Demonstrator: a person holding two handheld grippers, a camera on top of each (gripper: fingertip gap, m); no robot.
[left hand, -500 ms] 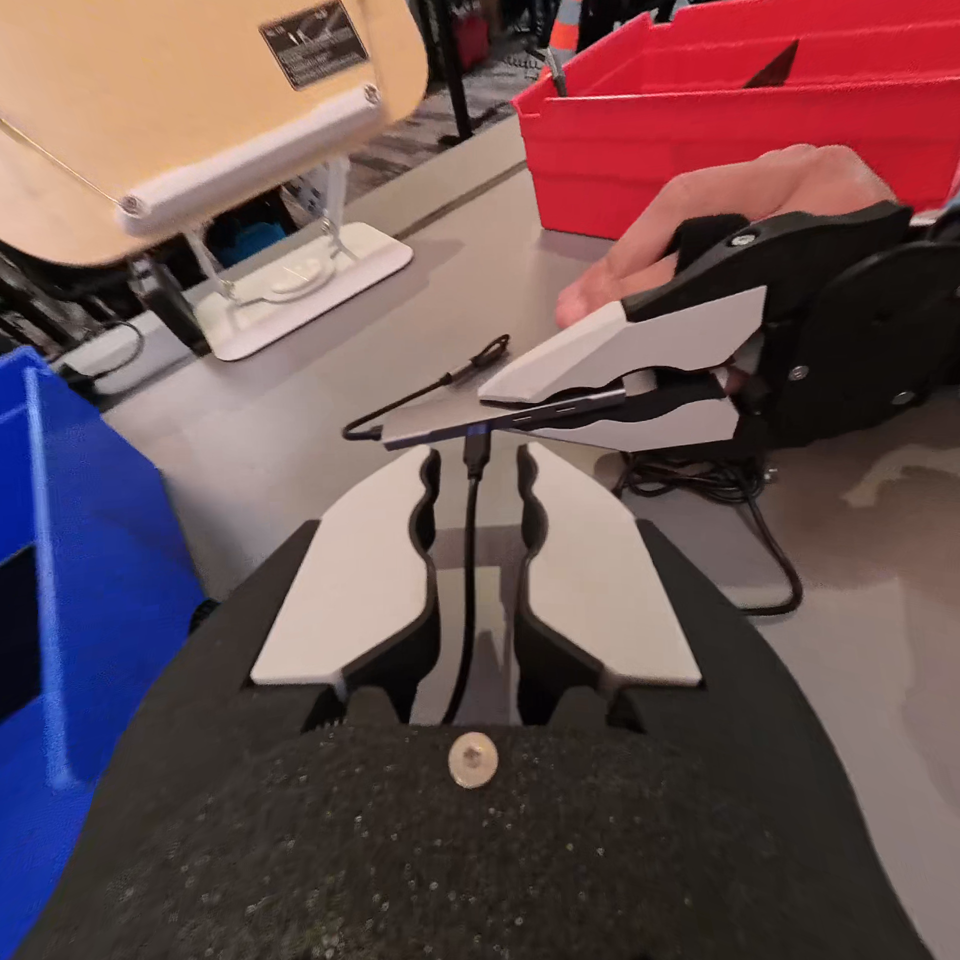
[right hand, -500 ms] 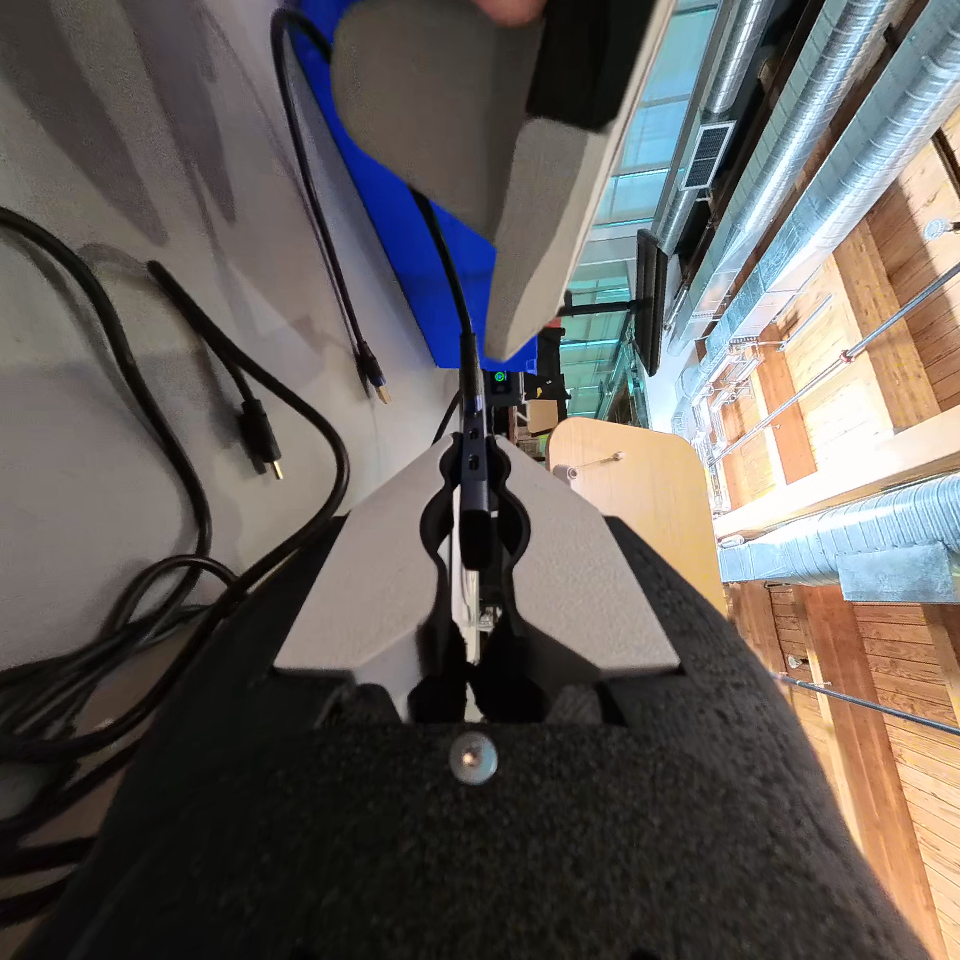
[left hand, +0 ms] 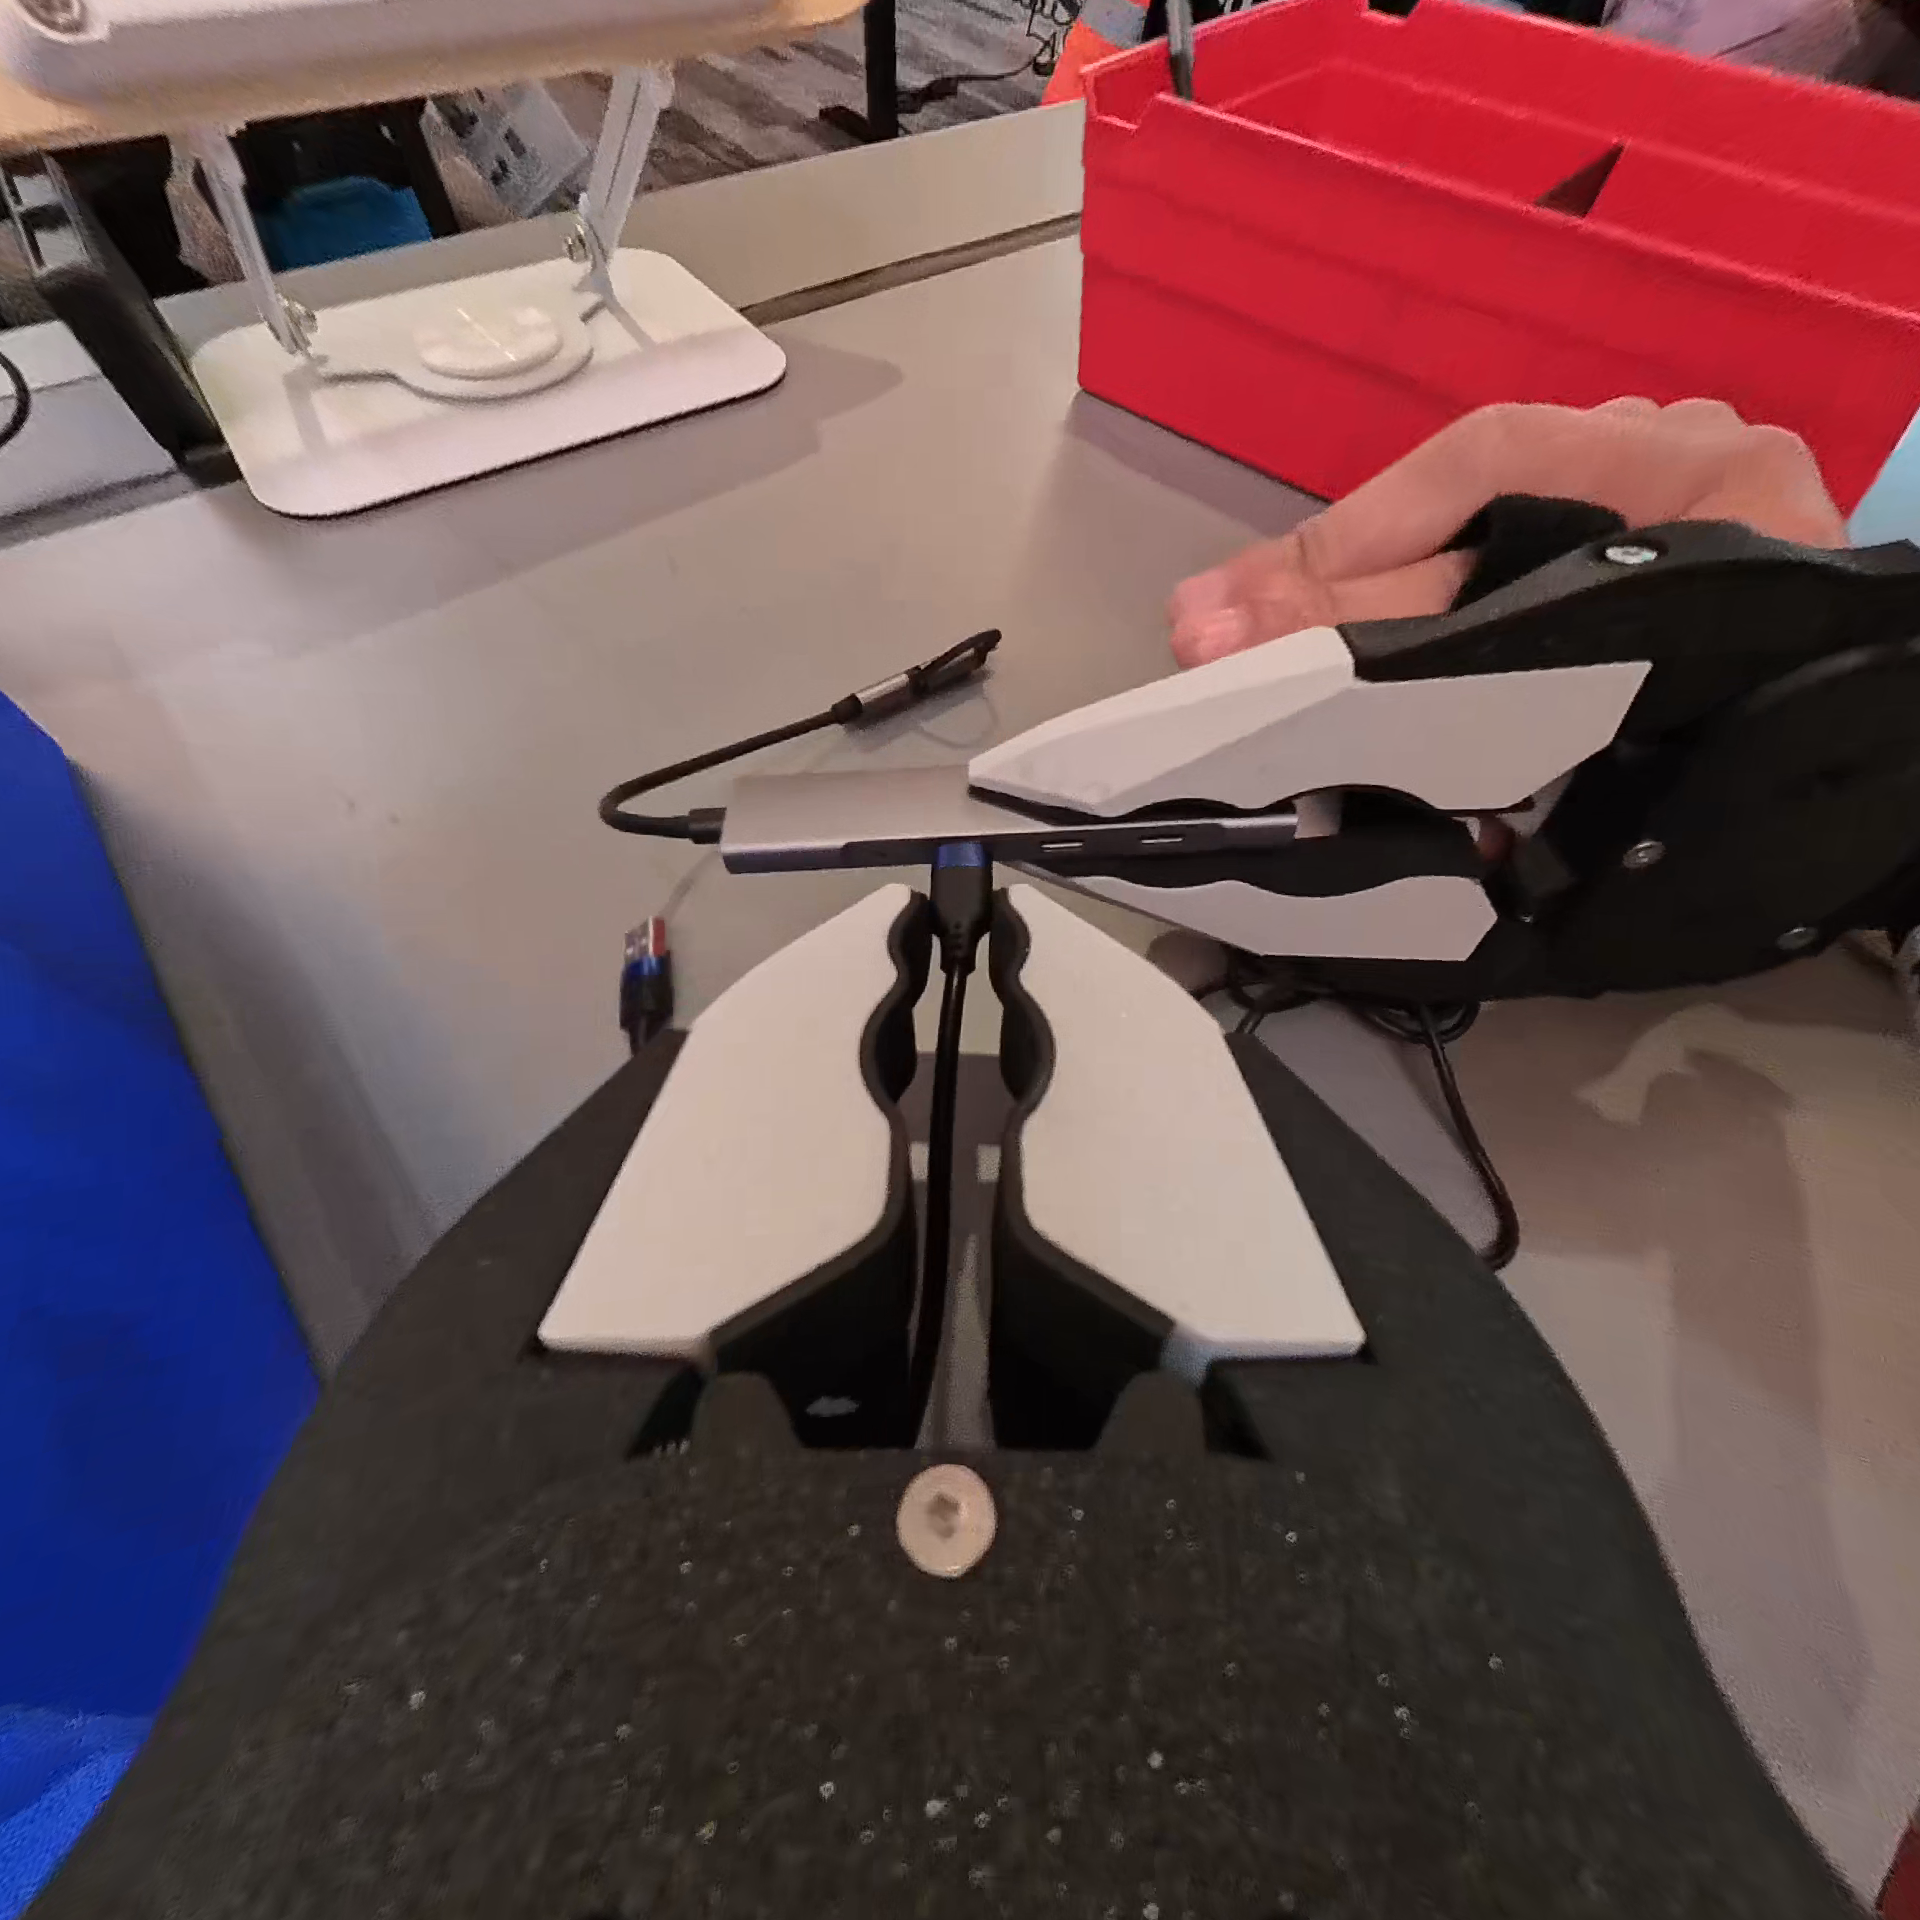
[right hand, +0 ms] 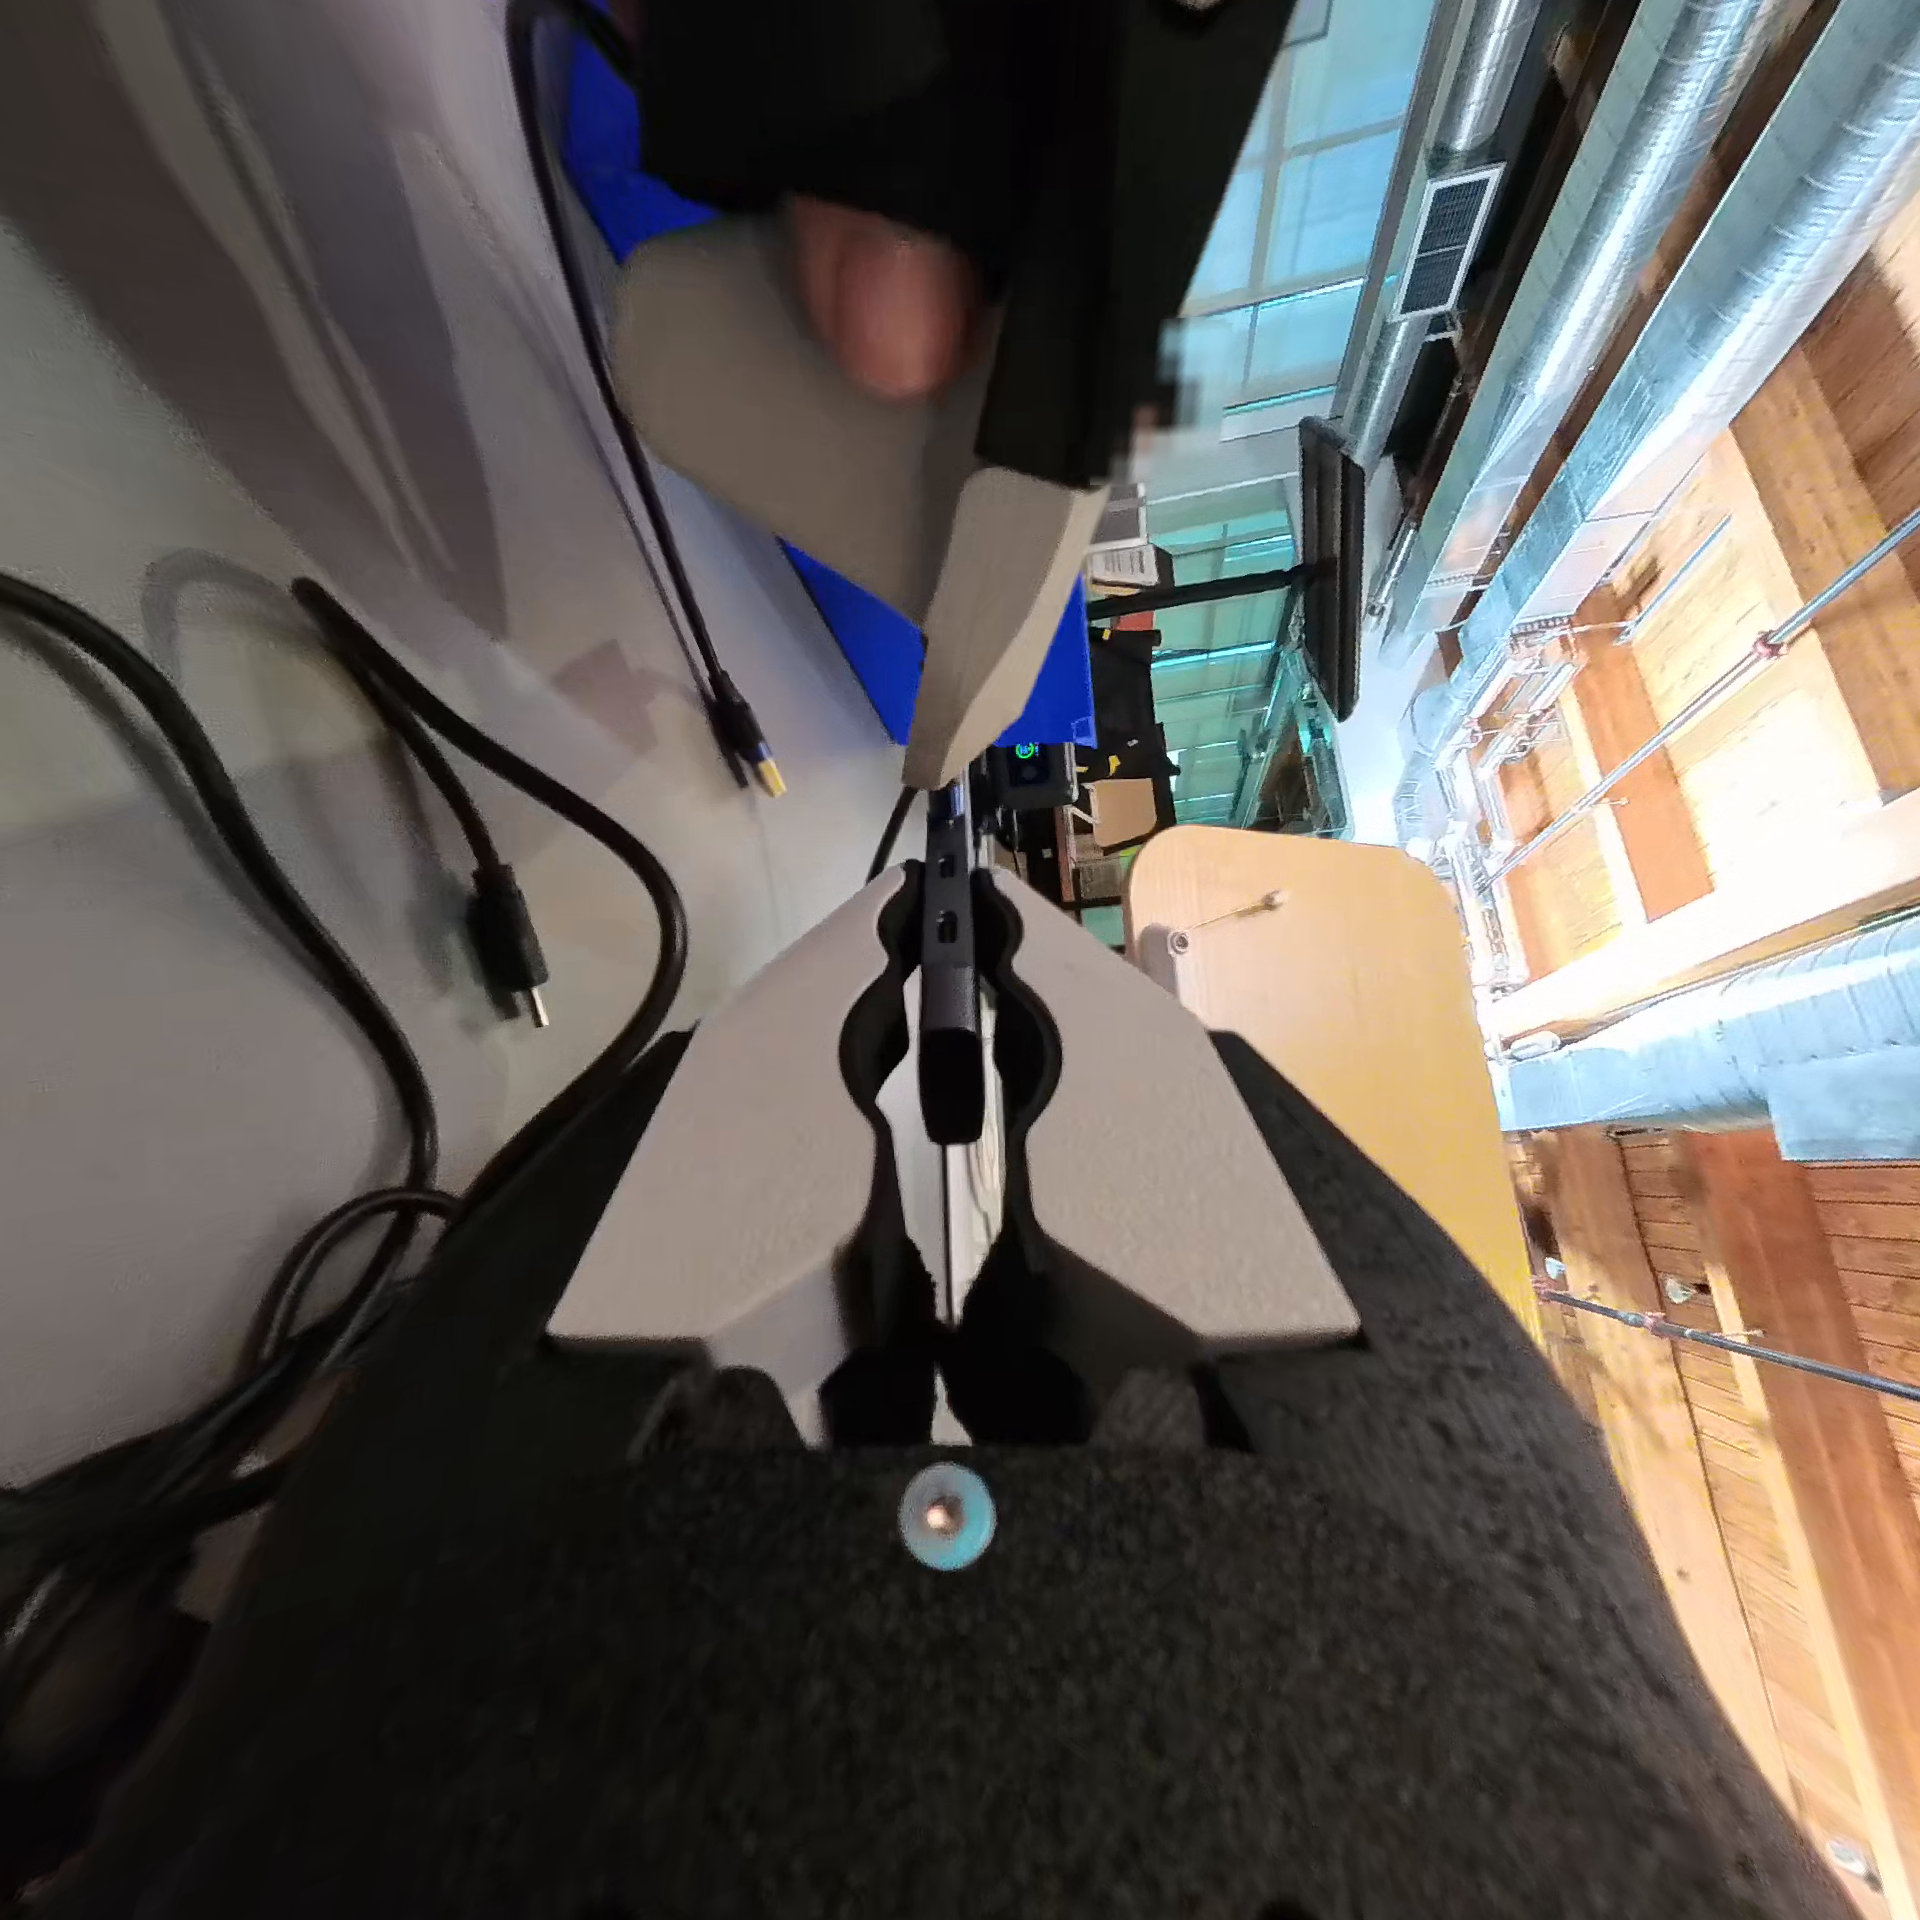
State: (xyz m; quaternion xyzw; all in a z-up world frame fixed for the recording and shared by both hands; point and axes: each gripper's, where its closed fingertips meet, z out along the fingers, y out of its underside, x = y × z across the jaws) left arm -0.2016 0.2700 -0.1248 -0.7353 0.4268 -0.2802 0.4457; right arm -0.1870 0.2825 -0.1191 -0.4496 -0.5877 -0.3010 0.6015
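The left gripper (left hand: 957, 914) pinches a black cable plug (left hand: 958, 896) seated in the side of a grey USB hub (left hand: 914, 826), straight ahead of its fingertips. The hub's long axis runs crosswise; the right gripper (left hand: 1023, 826) clamps its right end. A red bin (left hand: 1455, 312) stands beyond, a blue bin (left hand: 114, 1195) to the left.

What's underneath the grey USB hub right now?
Under the USB hub: the right gripper's lower finger, the plugged black cable between the left gripper's fingers, grey table. Directly beneath is partly hidden.
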